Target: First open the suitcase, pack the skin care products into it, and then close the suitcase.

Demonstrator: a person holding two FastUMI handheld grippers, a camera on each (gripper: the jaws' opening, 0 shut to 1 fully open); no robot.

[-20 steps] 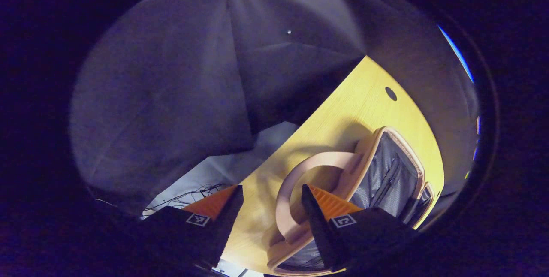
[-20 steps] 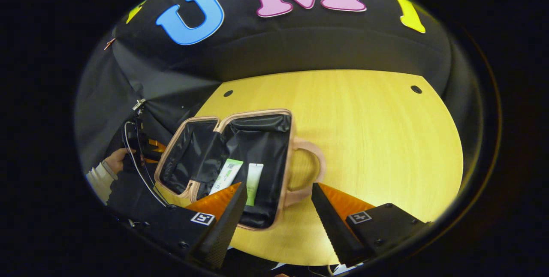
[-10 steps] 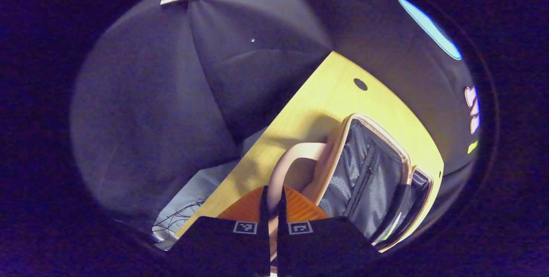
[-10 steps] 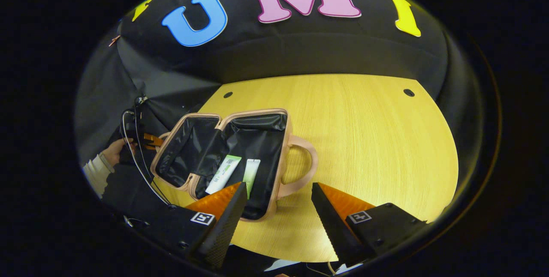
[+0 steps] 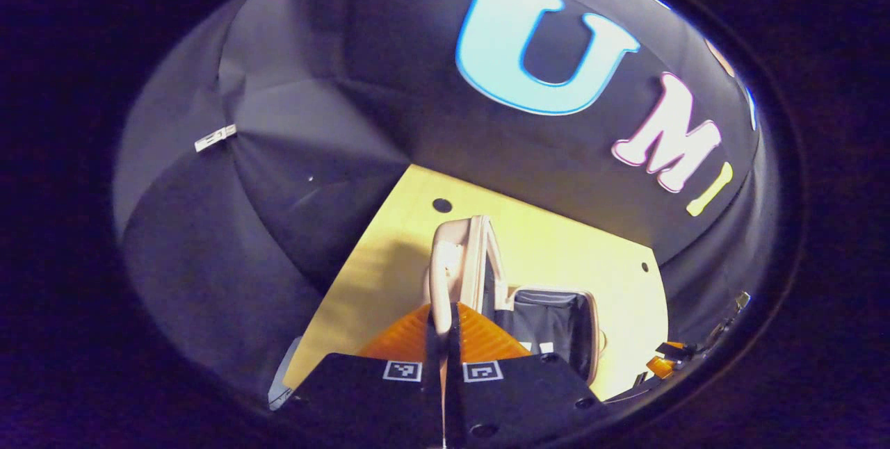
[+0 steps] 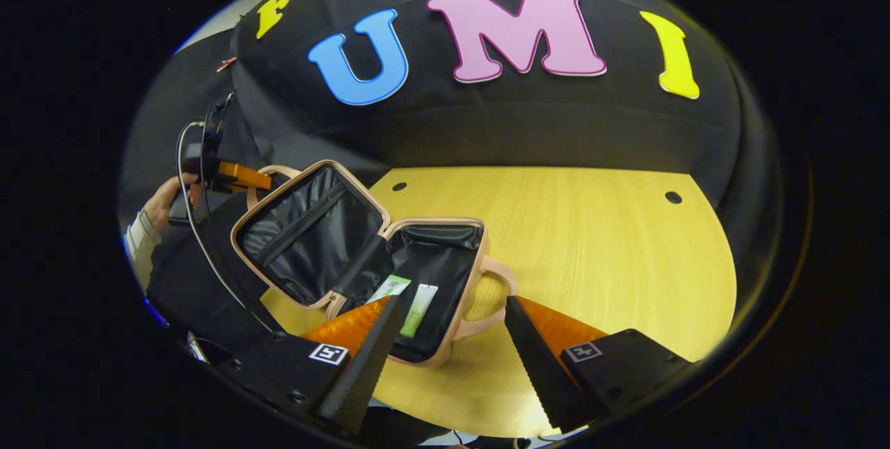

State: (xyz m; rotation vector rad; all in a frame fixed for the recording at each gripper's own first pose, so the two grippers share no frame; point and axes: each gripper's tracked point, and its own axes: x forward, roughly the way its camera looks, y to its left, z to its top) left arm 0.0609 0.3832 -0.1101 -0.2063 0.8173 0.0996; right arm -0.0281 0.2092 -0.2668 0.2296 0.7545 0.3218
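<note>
Clamping lid handle (image 5: 442,275), left gripper (image 5: 442,320) holds suitcase (image 6: 417,282) lid raised; right gripper (image 6: 452,338) wide, just beside.

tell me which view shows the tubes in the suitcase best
The right gripper view: both tubes lie in plain sight on the dark lining of the open suitcase. The left gripper view catches just pale slivers beside its fingers.

Both grippers share one build. The right gripper (image 6: 450,345) has black wedge fingers with ribbed inner faces, orange ribbed backing and a square white-bordered marker on each black block, with small screws beside the markers. The left gripper (image 5: 442,327) carries the same. A pale cable (image 6: 198,233) and a light ribbed cuff (image 6: 139,240) show at its holder's hand (image 6: 169,195).
</note>
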